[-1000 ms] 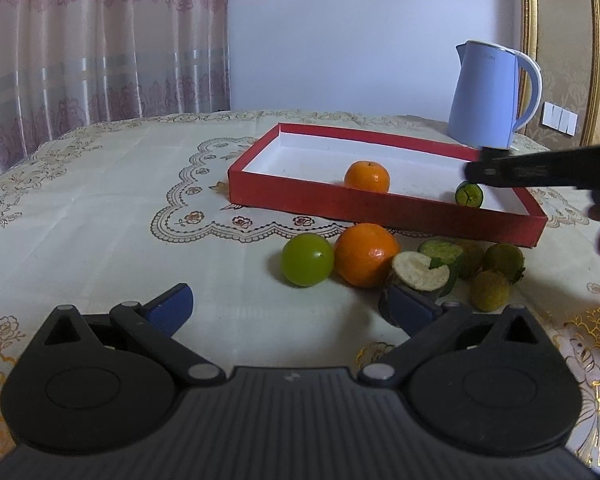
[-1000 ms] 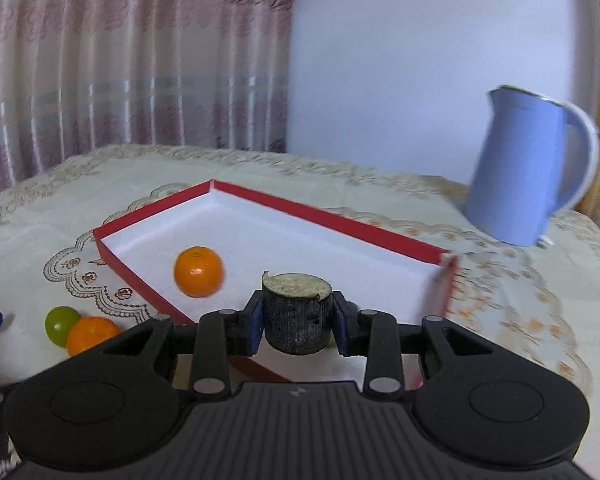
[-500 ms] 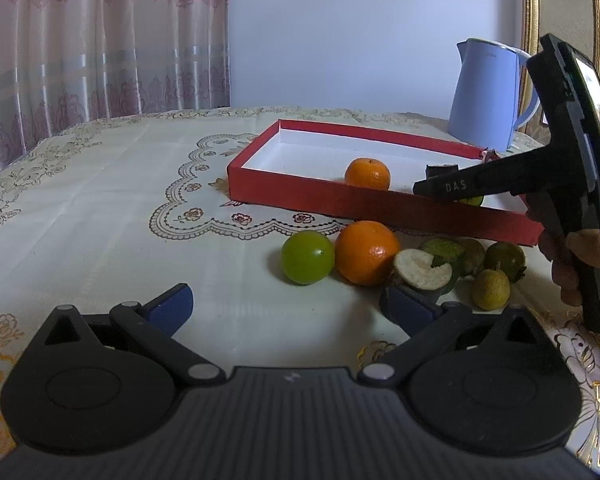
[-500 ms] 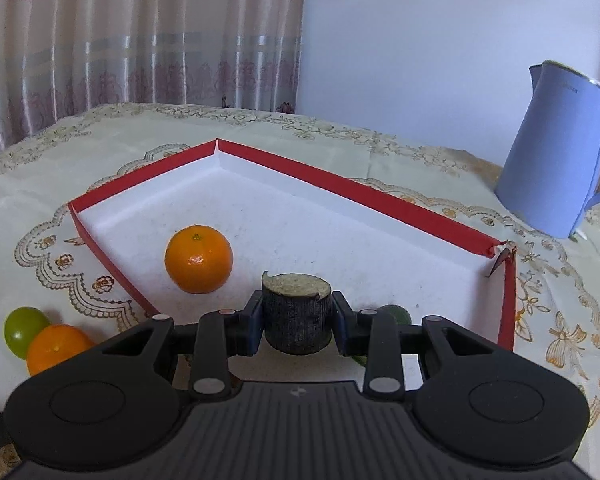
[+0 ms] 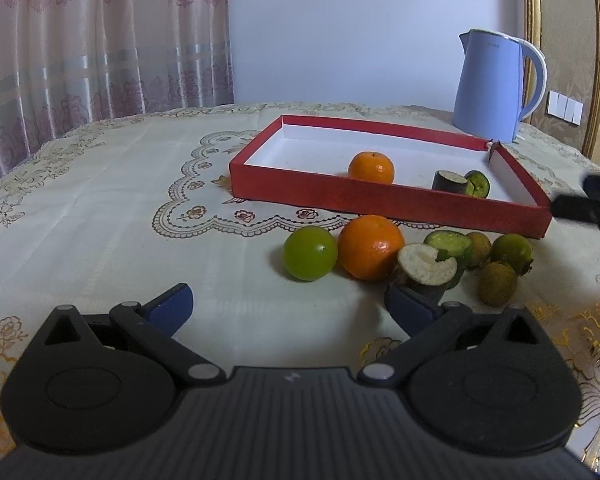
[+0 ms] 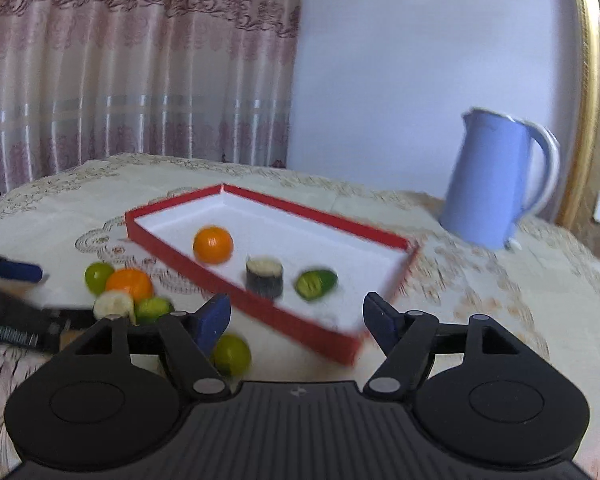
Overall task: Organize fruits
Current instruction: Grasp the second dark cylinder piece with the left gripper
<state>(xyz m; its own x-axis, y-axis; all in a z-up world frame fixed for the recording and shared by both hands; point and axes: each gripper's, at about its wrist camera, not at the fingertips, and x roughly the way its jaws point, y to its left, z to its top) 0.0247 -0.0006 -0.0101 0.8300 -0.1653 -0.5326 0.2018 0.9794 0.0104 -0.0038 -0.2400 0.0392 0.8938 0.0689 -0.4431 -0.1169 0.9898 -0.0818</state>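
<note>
A table (image 5: 100,200) under a cream embroidered cloth carries a shallow red tray (image 5: 380,200), with a blue kettle (image 5: 490,88) behind it. In front of the tray, loose on the cloth, lie a green fruit (image 5: 310,253), an orange (image 5: 370,247), cut pieces (image 5: 428,266) and small brownish fruits (image 5: 497,282).

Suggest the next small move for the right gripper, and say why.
Probably swing the right gripper, jaws opening with nothing between them, toward the loose green fruit just below its left finger. The dark cut piece already stands inside the red tray, while several fruits lie outside it.
</note>
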